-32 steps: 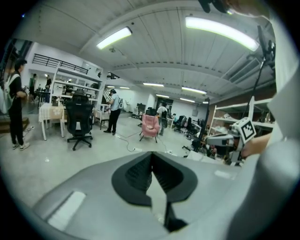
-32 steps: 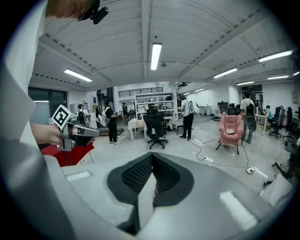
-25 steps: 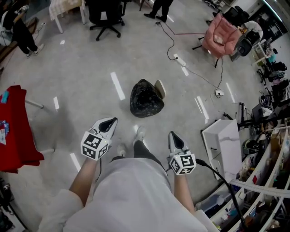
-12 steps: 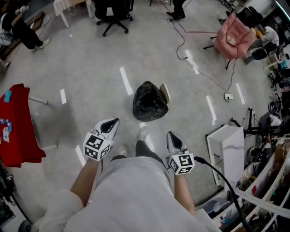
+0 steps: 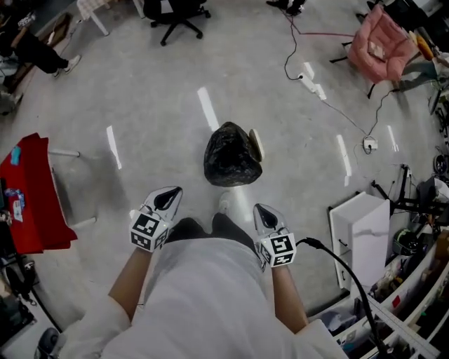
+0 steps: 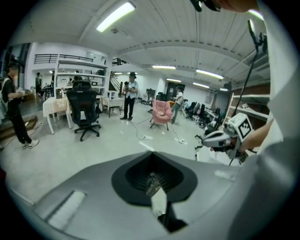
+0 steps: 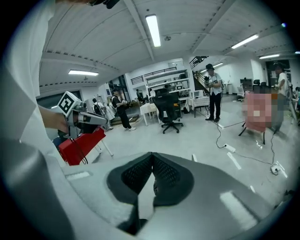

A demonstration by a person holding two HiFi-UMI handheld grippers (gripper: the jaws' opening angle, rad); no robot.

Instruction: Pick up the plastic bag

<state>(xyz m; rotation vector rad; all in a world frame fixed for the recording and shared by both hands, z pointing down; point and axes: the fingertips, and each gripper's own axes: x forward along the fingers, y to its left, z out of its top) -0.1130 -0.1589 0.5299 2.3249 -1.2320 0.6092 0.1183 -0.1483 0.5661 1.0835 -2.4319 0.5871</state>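
A full black plastic bag (image 5: 230, 156) lies on the grey floor just ahead of my feet, with a tan flat object (image 5: 256, 144) leaning against its right side. My left gripper (image 5: 165, 198) is held near my waist, below and left of the bag, jaws shut and empty. My right gripper (image 5: 266, 217) sits below and right of the bag, also shut with nothing in it. In the left gripper view the closed jaws (image 6: 152, 180) point across the room and the right gripper (image 6: 224, 138) shows at the right. The right gripper view shows its closed jaws (image 7: 152, 176); the bag is not in either gripper view.
A red cloth-covered table (image 5: 31, 196) stands at the left. A white box (image 5: 361, 235) and cluttered shelves (image 5: 414, 280) are at the right. Cables and a power strip (image 5: 311, 78) run across the floor behind the bag, with a pink chair (image 5: 384, 38), a black office chair (image 5: 172, 10) and people further back.
The view has moved forward: the bag now lies closer to my feet and lower in the frame. Both grippers stay shut near my waist.
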